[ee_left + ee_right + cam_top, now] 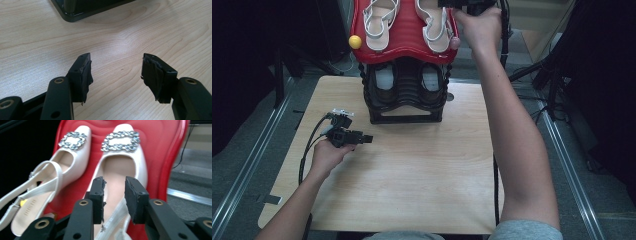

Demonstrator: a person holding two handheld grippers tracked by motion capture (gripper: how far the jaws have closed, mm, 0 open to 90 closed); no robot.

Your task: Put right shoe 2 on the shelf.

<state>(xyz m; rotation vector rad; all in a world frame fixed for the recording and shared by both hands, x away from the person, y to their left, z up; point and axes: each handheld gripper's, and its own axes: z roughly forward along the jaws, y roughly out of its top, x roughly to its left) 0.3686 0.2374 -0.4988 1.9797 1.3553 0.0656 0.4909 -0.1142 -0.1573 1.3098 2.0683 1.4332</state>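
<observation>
Setup: wooden desk (412, 170) w/ a black shoe rack (406, 95) at its far edge. Rack's top tier is a red tray (407, 37); a yellow ball cap (355, 41) sits on the tray's left corner.

Task items: pair of white slingback shoes w/ rhinestone buckles, lying side by side on the red tray (95, 152), soles down.
- In the right gripper view, the nearer shoe (120, 170) lies directly beyond the jaws, buckle (121, 140) at the far end.
- The other shoe (62, 167) lies to its left in that view, heel strap (35, 185) hanging over the tray edge.
- High view: the two show as left shoe (379, 20) and right shoe (434, 22) on the tray. A darker pair (404, 80) sits on the lower tier.

Right hand-held gripper (114, 182): raised over the right shoe's heel end, held by the right hand (482, 25) at the tray's right corner. Jaws apart; pads not pressing on anything visible. Whether the strap below touches a pad: cannot tell.

Left hand-held gripper (116, 72): low over bare desk (120, 37), left of rack base (80, 10). Jaws wide apart, nothing between them. High view: left hand-held gripper (364, 138) in the left hand (329, 155), well apart from the rack front.
</observation>
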